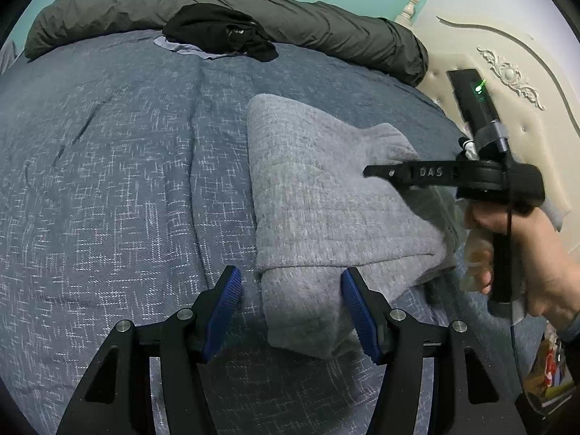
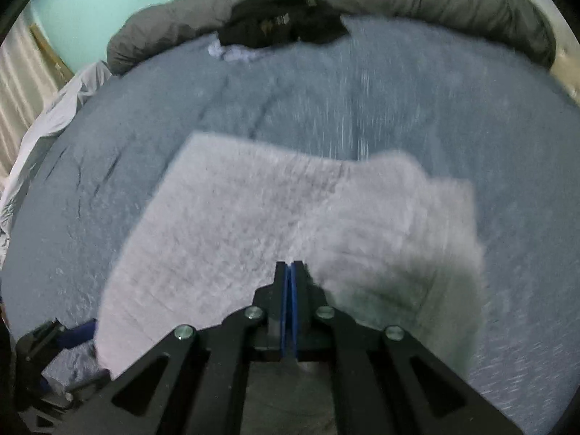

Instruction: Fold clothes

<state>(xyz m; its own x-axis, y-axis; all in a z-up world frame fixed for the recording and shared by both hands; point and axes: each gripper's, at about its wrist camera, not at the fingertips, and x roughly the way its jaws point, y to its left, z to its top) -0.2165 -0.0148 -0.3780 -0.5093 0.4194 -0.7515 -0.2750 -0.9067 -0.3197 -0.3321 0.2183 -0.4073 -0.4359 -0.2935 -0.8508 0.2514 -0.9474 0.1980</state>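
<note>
Left tool (image 1: 290, 311) jaws wide apart, straddling the near end of the grey knit garment (image 1: 326, 199) on the bed (image 1: 127, 145) — nothing gripped. Garment's long axis runs straight ahead of it, partly folded, fuzzy and thick. Right tool (image 2: 289, 272) pinched together over the garment's right side, apparently nipping a fold, blurred. Far off — dark clothes pile (image 1: 217, 32) against a rolled olive duvet (image 1: 326, 29).

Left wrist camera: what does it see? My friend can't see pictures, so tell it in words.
A partly folded grey garment lies on a blue bedspread, its near corner between the open left gripper's blue pads. At right, a hand holds the right gripper over it.
</note>
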